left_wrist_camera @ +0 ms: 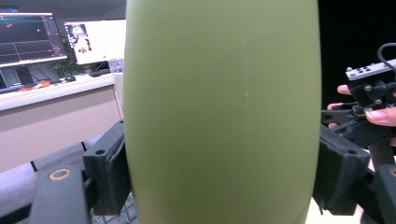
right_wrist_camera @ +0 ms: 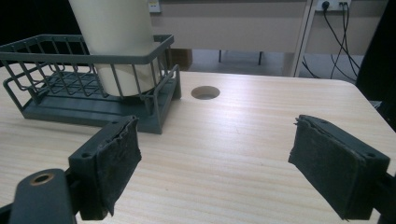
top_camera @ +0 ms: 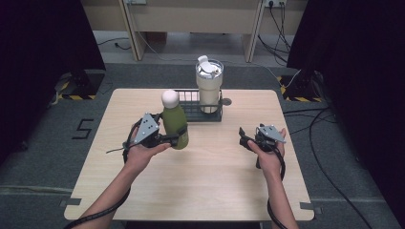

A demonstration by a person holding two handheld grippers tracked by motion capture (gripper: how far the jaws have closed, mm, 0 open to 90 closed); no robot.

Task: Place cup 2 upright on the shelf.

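Left tongs (top_camera: pixel 173 139) are gripping the green bottle (top_camera: pixel 175 125) low; right tongs (top_camera: pixel 248 140) are hanging released. Bottle's looking top-heavy, could be tipping.

A dark numeral "5" (top_camera: pixel 84 129) is marked on the grey floor left of the table; text on the monitors is too small to read.

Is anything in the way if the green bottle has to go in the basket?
The left claw grips the bottle right in front of the basket. The cup fills the basket's right side; the left side looks free. Nothing visible lies between.
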